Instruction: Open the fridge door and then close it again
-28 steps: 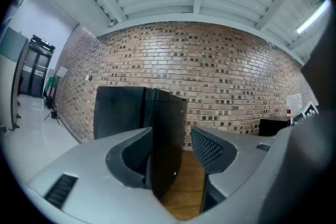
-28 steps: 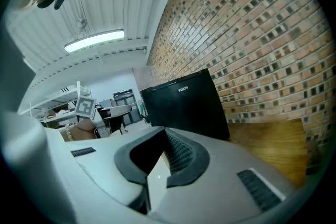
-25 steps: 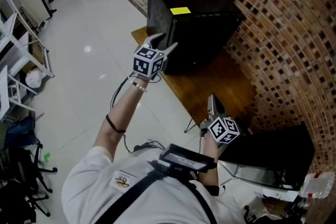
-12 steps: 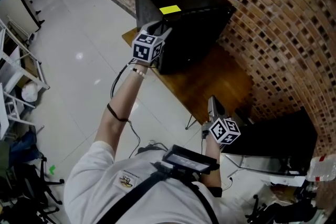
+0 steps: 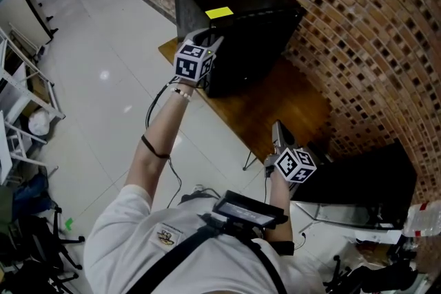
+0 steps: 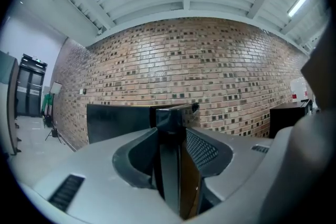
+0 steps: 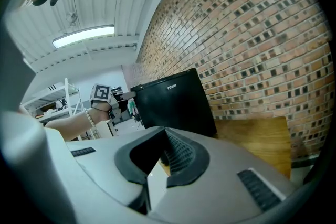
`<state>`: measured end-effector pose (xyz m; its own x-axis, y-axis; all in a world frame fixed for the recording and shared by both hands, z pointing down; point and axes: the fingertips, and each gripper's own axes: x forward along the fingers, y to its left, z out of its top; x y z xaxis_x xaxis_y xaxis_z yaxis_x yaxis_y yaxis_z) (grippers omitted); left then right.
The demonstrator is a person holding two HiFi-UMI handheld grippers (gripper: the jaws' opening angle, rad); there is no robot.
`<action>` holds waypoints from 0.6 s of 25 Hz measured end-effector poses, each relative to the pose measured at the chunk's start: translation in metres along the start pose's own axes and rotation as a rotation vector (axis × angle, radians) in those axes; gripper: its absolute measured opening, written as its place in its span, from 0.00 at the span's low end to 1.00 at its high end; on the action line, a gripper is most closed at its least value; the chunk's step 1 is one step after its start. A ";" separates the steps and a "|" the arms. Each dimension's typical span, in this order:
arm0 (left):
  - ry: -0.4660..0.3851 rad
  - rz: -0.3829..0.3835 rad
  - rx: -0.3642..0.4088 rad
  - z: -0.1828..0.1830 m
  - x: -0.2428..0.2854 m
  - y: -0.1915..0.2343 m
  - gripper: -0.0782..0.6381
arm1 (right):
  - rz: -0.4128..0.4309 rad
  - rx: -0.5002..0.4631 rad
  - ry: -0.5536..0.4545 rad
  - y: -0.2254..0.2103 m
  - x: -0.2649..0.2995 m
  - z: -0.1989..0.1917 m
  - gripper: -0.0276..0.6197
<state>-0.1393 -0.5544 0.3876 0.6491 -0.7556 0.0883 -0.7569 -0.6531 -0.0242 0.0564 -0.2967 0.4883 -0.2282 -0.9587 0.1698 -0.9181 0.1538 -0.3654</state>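
Observation:
A black mini fridge (image 5: pixel 241 17) with a yellow sticker (image 5: pixel 220 12) stands on a wooden table (image 5: pixel 275 107) against the brick wall. My left gripper (image 5: pixel 209 38) reaches level to the fridge's front left corner. In the left gripper view the door's upright black edge (image 6: pixel 169 165) stands between the jaws of the left gripper (image 6: pixel 173 134), which have just been closing. A thin brown gap still shows beside the right pad. My right gripper (image 5: pixel 278 129) hovers shut and empty over the table's near end, facing the fridge (image 7: pixel 173 105).
A brick wall (image 5: pixel 358 24) runs behind the table. A black box (image 5: pixel 365 189) sits low at the right, with a plastic bottle (image 5: pixel 420 220) near it. White racks (image 5: pixel 21 100) line the left side, across the pale tiled floor (image 5: pixel 103 79).
My left gripper has moved forward to the fridge's front corner, and its jaws stand narrower around the door edge. The right gripper has stayed put.

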 end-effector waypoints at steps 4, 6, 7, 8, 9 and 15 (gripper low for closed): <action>-0.001 0.006 -0.060 0.000 0.001 -0.002 0.33 | 0.046 -0.025 0.015 0.015 0.022 0.012 0.07; 0.008 0.013 -0.061 0.000 0.000 -0.003 0.33 | 0.065 -0.024 0.015 0.021 0.023 0.012 0.07; 0.016 0.019 -0.056 0.000 0.000 -0.004 0.33 | 0.070 -0.023 0.017 0.022 0.021 0.011 0.07; 0.022 0.026 -0.051 0.001 0.000 -0.004 0.33 | 0.072 -0.021 0.021 0.021 0.019 0.008 0.07; 0.025 0.034 -0.047 0.001 0.000 -0.004 0.33 | 0.069 -0.017 0.026 0.018 0.017 0.005 0.07; 0.008 -0.012 0.083 0.003 -0.024 -0.070 0.32 | 0.055 0.012 0.021 -0.001 0.001 0.003 0.07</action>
<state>-0.1014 -0.4907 0.3842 0.6570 -0.7477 0.0969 -0.7402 -0.6641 -0.1053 0.0583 -0.2985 0.4856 -0.2849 -0.9437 0.1682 -0.8999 0.2029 -0.3860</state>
